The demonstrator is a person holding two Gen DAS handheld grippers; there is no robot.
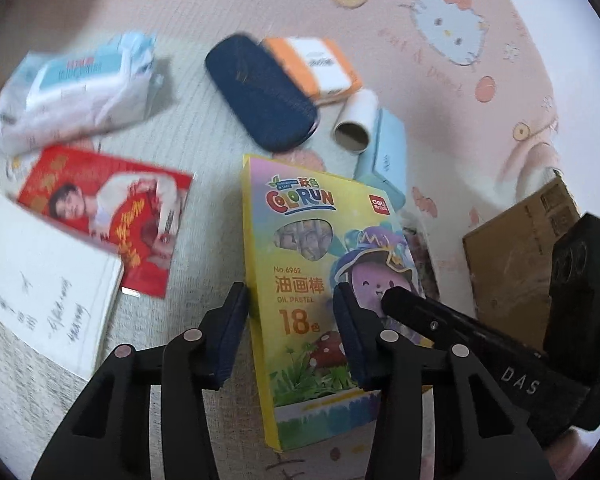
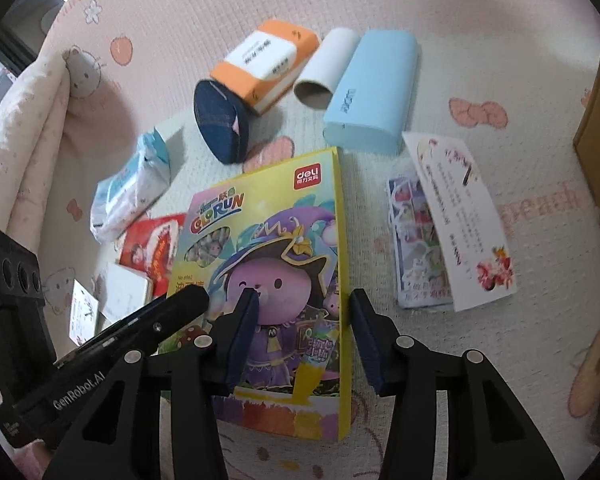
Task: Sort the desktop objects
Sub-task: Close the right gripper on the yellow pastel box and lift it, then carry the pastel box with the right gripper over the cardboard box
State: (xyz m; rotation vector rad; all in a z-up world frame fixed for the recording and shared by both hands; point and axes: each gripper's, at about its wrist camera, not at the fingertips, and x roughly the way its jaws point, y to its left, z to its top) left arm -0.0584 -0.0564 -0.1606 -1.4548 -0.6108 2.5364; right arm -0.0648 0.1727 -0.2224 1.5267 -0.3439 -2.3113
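A yellow oil pastel box (image 1: 300, 240) (image 2: 280, 240) lies face up on the pink printed blanket (image 1: 260, 0). My left gripper (image 1: 290, 300) stands over its near left part with the jaws apart. One finger sits beside the box's left edge and the other over its printed face. My right gripper (image 2: 304, 304) stands over the near right part, also with its jaws apart. One of its fingers is over the face and the other just past the right edge. No pad clearly presses on the box. Each gripper's black body shows in the other's view.
Beyond the box lie a tissue pack (image 1: 76, 92), a navy case (image 1: 260, 92), an orange-white carton (image 1: 316, 64), a cardboard tube (image 1: 356, 120) and a light blue case (image 2: 372, 92). A red card (image 1: 108, 212) and notebook (image 1: 48, 288) lie left. A white card (image 2: 456, 216) and cardboard box (image 1: 512, 256) are right.
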